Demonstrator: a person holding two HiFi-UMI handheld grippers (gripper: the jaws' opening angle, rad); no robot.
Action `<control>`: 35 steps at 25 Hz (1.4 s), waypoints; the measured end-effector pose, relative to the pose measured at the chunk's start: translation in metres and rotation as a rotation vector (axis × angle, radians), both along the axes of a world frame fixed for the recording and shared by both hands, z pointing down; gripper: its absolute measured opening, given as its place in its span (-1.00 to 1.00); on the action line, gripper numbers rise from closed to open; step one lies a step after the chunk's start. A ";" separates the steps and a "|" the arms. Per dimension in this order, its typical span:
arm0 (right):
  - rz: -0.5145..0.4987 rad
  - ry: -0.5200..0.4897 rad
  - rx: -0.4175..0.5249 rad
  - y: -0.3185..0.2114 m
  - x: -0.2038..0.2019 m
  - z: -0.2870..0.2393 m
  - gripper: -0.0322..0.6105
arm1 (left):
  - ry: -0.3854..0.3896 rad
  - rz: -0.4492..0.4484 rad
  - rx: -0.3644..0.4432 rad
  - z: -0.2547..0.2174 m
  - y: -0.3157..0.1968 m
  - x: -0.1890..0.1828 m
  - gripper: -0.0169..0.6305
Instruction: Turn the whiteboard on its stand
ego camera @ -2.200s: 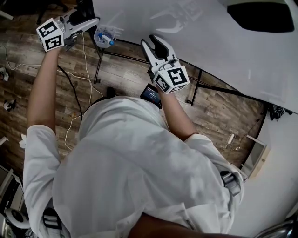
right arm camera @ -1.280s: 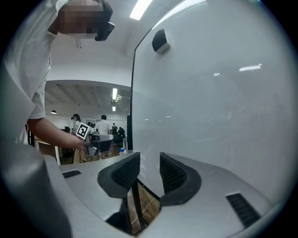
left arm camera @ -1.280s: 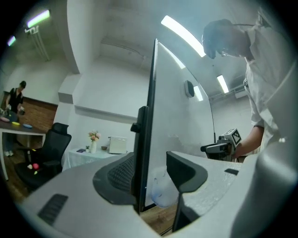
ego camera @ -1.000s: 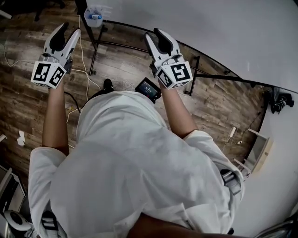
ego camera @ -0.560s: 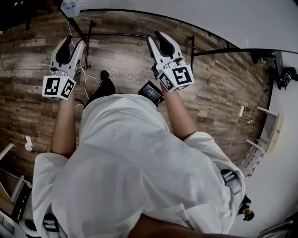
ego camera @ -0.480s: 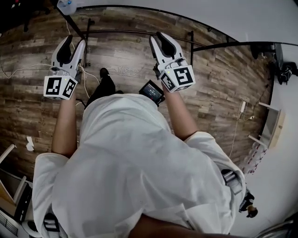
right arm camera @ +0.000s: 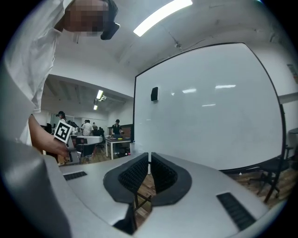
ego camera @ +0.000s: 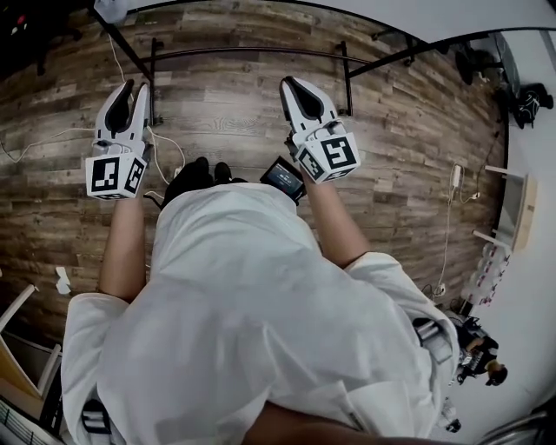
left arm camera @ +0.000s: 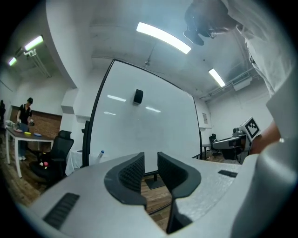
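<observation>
Tongs first: the left tongs have just been closing to a narrow gap with nothing in it. The right tongs have closed until the pads all but meet, also empty. Two seconds ago both were up at the lower edge of the whiteboard; now they are drawn back over the wooden floor, well apart from it. It stands upright on its stand beyond them. A pale tub sits at the stand's left post, its contents too small to tell.
</observation>
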State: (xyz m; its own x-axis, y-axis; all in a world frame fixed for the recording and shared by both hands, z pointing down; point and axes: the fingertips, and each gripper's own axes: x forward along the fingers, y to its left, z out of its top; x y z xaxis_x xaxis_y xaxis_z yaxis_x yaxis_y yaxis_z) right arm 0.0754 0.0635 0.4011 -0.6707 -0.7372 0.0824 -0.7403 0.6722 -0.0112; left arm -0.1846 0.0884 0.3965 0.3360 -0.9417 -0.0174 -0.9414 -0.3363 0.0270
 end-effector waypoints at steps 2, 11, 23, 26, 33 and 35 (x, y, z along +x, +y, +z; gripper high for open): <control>0.019 0.011 -0.001 0.009 0.001 -0.003 -0.87 | -0.007 0.003 0.014 -0.005 0.005 -0.004 -0.79; 0.093 0.069 0.039 0.044 -0.018 -0.037 -0.90 | 0.025 0.085 0.075 -0.028 0.026 -0.017 -0.91; 0.195 0.052 0.042 0.087 -0.026 -0.026 -0.90 | 0.011 0.171 0.056 -0.016 0.046 -0.016 -0.91; 0.202 0.034 0.045 0.090 -0.022 -0.026 -0.90 | -0.003 0.189 0.030 -0.010 0.051 -0.009 -0.91; 0.212 0.023 0.037 0.103 0.004 -0.016 -0.90 | 0.020 0.223 -0.015 -0.007 0.072 0.027 -0.91; 0.214 0.023 0.051 0.113 0.015 -0.020 -0.91 | 0.006 0.239 -0.025 -0.005 0.078 0.046 -0.91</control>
State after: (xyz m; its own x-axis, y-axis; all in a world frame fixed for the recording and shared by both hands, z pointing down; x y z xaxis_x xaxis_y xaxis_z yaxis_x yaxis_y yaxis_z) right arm 0.0908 0.1762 0.3806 -0.4970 -0.8660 0.0553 -0.8657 0.4992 0.0374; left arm -0.1384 0.1666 0.3914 0.5495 -0.8355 0.0022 -0.8348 -0.5488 0.0439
